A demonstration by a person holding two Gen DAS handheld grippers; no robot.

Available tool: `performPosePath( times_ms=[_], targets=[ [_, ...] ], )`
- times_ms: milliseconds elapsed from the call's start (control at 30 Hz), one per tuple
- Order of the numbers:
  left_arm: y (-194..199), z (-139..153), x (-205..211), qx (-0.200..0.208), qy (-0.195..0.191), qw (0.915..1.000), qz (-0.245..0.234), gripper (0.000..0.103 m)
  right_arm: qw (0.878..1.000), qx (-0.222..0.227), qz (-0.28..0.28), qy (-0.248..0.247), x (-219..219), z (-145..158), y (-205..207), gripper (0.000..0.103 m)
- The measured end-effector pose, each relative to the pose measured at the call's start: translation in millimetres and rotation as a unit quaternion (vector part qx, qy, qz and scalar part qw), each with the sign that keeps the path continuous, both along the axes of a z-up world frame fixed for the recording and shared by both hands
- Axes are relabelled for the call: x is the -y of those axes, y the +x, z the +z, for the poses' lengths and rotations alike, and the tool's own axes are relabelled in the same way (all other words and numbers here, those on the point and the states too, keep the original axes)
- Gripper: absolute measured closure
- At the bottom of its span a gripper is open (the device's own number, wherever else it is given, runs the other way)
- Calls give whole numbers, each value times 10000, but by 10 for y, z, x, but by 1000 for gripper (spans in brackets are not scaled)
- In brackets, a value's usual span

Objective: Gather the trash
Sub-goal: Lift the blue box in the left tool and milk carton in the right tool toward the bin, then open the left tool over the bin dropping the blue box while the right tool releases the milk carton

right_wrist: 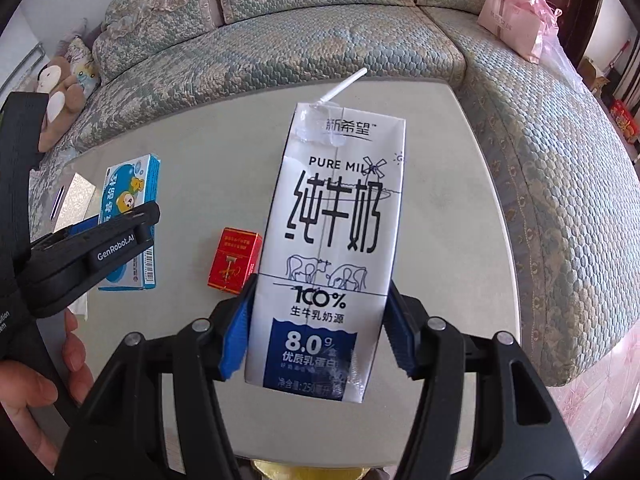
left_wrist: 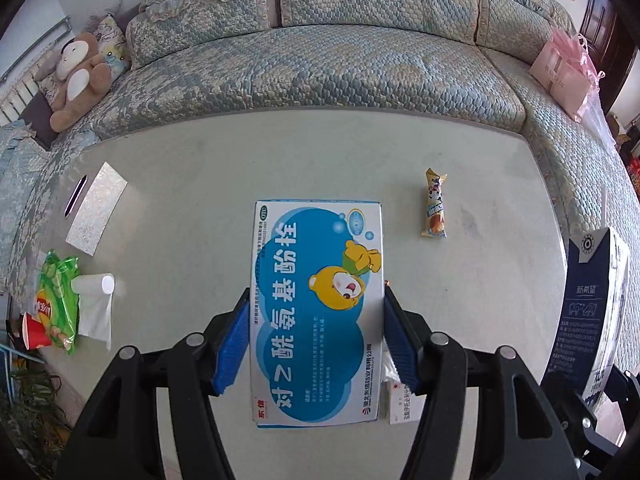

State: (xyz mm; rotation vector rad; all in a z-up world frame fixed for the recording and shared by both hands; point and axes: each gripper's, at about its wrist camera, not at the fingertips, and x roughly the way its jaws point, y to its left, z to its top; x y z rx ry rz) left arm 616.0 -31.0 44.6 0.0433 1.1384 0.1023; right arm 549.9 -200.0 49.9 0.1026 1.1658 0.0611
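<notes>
Two grips are loaded at once. The left gripper has its blue pads pressed on the long edges of a blue medicine box, jaws about half spread; the right gripper clamps a milk carton low on its sides, the straw still poking from the top. Both items hang clear above the table.

To do this carry well, I'd judge, keep both squeezes steady and the carton upright, since any leftover milk could dribble from the straw hole; the pads sit near its base, so it may swing.

Still on the table: a red pack just left of the carton, a snack stick toward the table's far right, and a chip bag, tissue roll and red cup at its left edge. No bin shows in either view.
</notes>
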Motion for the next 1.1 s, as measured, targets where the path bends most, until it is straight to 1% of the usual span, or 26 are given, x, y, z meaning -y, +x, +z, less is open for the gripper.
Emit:
performPosePath(
  times_ms=[133, 233, 300, 400, 433, 500, 633, 700, 767, 867, 933, 1033, 1100],
  targets=[
    [-604, 97, -112, 61, 51, 9997, 246, 43, 9984, -34, 542, -150, -58, 29, -358, 46],
    [-1015, 75, -151, 56, 126, 9996, 261, 43, 9964, -60, 811, -219, -108, -31, -621, 46],
    [-1245, 5, -157, 45, 240, 9995, 195, 43, 9956, -121, 901, -213, -146, -119, -793, 46],
    [-1534, -180, -220, -42, 197, 9998, 68, 43, 9951, -143, 966, -178, -231, -278, -1023, 46],
    [-1614, -249, -254, -37, 160, 9999, 51, 43, 9949, -129, 981, -193, -271, -341, -1084, 46],
    [-1729, -412, -326, -62, -34, 10000, 48, 43, 9947, -60, 1018, -151, -353, -477, -1185, 46],
    [-1900, -689, -416, 226, -8, 9997, -112, 43, 9940, 138, 1081, -36, -497, -794, -1354, 46],
    [-1972, -800, -460, 414, 65, 9989, -213, 43, 9930, 355, 1125, -43, -562, -905, -1423, 46],
    [-2043, -874, -506, 648, 51, 9975, -291, 43, 9906, 653, 1202, -77, -600, -961, -1499, 46],
    [-2164, -935, -567, 981, -91, 9945, -346, 43, 9863, 1044, 1273, -103, -594, -997, -1622, 46],
    [-2291, -939, -560, 1192, -143, 9917, -469, 43, 9829, 1287, 1306, -154, -578, -998, -1758, 46],
    [-2551, -899, -526, 1488, -183, 9867, -624, 43, 9786, 1585, 1300, -178, -535, -965, -2038, 46],
    [-2754, -858, -516, 1608, -252, 9845, -660, 43, 9762, 1736, 1280, -218, -527, -929, -2273, 46]
  ],
)
